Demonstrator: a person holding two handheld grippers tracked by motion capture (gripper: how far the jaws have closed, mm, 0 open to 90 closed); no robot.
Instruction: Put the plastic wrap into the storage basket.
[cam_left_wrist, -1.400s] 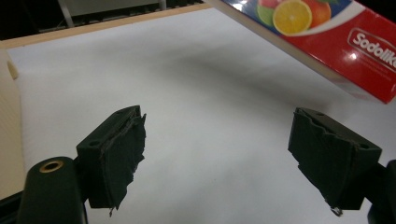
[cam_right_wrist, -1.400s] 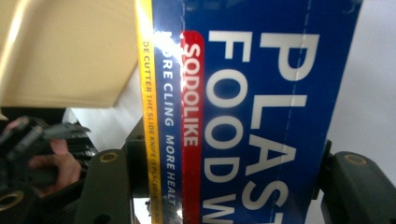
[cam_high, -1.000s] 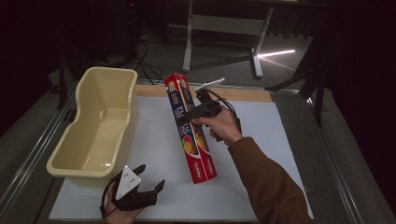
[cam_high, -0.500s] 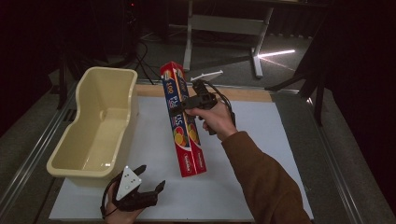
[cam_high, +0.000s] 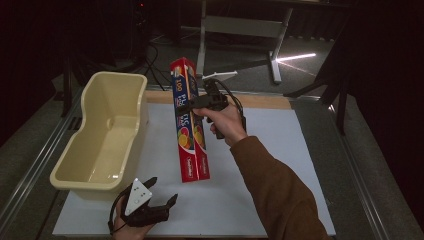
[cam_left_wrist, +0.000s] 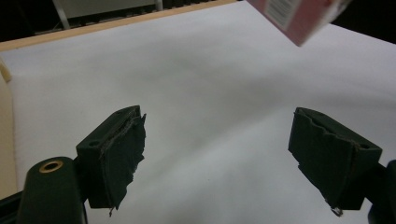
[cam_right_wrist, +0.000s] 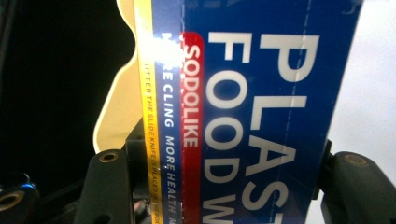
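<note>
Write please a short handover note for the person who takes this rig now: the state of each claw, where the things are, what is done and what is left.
Right claw: shut on the plastic wrap box, held lifted and tilted above the white mat, its lower end off the surface.
Left claw: open, holding nothing, low at the mat's near edge in front of the cream tub.
Done: box is picked up.
Left: probably to put the box into the tub, which looks to have nothing in it; the box is beside it, not yet over it.
</note>
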